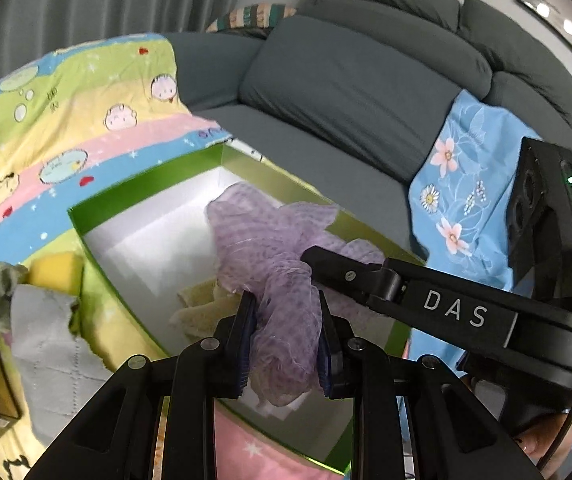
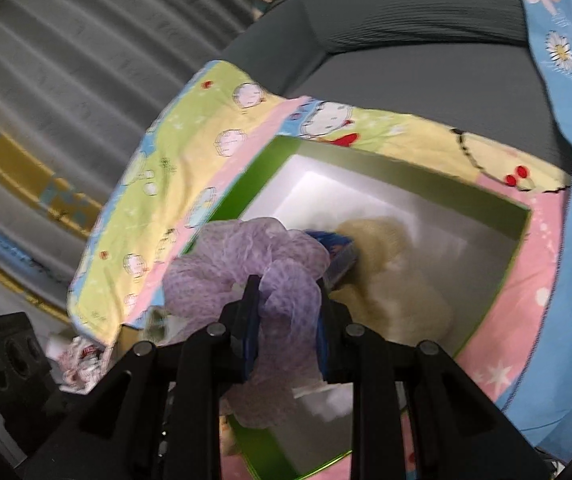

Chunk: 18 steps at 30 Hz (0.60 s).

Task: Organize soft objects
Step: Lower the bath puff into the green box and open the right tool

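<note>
Purple cloth [image 1: 286, 320] between both claws

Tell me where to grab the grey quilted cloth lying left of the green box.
Take the grey quilted cloth at its raised, crumpled upper edge, beside the yellow sponge. Come from above: it lies flat on the blanket, so only that bunched fold offers something to pinch. Both claws are full now.

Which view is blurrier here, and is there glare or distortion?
Right wrist view: motion-smeared, notably the curtain. Left wrist view: sharper, glare spots on picture frames. Both fisheye-bent, and the green box interior is washed out.
</note>
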Available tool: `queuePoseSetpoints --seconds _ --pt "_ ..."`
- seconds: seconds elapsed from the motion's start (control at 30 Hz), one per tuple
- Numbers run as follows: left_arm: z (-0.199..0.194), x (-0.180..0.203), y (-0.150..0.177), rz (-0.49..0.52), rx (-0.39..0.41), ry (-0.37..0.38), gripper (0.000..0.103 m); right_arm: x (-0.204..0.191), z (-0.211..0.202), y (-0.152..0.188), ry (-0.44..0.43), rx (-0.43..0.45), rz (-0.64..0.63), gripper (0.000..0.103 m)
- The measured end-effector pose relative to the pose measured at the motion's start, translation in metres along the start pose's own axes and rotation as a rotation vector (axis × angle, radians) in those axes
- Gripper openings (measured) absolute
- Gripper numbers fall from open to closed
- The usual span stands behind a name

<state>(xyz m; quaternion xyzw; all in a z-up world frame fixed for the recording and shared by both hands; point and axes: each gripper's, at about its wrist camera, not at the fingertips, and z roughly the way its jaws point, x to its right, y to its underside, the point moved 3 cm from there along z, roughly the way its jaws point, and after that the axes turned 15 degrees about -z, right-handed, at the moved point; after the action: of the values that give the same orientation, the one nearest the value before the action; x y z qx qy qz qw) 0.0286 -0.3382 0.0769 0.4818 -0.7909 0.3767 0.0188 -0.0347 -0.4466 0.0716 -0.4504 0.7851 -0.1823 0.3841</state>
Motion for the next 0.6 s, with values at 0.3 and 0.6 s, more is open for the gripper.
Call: queuePoseSetpoints --seconds 0.3,0.6 --pt "0.022 0.0 -0.003 -0.022 -0.04 -0.043 0.026 0.013 0.006 -0.003 0.057 -0.007 0.014 0.023" --pt "0.026 -0.008 -0.01 -0.074 -0.036 -0.053 0.027 0.015 0.012 -0.009 0.06 -0.006 0.008 0.026"
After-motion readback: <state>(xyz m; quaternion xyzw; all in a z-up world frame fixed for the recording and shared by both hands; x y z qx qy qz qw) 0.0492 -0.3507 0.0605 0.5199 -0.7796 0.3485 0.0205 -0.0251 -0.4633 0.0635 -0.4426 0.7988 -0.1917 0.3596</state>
